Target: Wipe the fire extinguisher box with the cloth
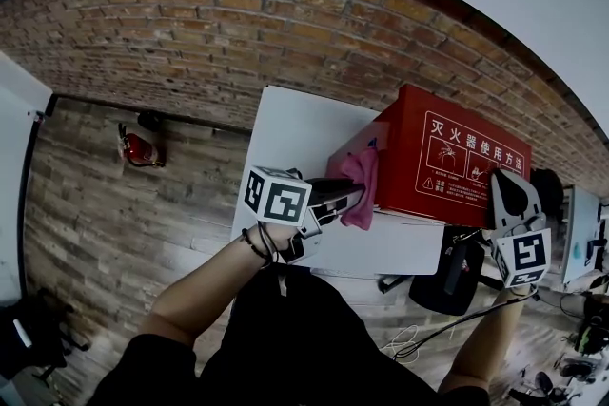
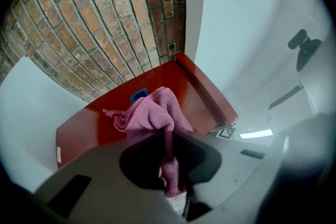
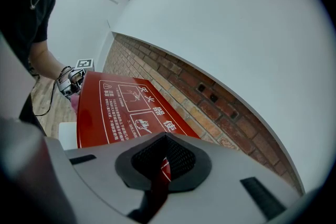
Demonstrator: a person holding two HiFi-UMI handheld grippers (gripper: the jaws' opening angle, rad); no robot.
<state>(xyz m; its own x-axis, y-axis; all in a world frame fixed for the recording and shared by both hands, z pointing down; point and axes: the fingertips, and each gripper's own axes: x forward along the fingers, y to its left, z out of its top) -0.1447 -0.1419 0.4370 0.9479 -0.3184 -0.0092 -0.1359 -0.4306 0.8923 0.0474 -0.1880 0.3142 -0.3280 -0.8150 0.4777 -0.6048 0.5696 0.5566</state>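
Cloth [image 1: 360,187], pink and nappy like a towel, hung bunched from my left tongs [image 1: 344,200], whose jaws were clamped on a fold of it. It lay against the left end of the red box [image 1: 447,162]. The box sat on a white table [image 1: 295,124] pushed up to a brick wall [image 1: 238,24]. Its smooth, glossy face looked like painted metal and carried white printed instructions.

My right tongs [image 1: 502,187] were closed with nothing plainly held, their tips at the box's right end, where I judged they could steady it.

To wipe well, I reckoned I should press a broad pad of cloth flat to the panel, not drag a loose tail. Long overlapping strokes would suit it, following the rim and corners where dust would gather. Beyond the table lay a wood-plank floor [image 1: 105,223], with a small red extinguisher [image 1: 138,148] by the wall.
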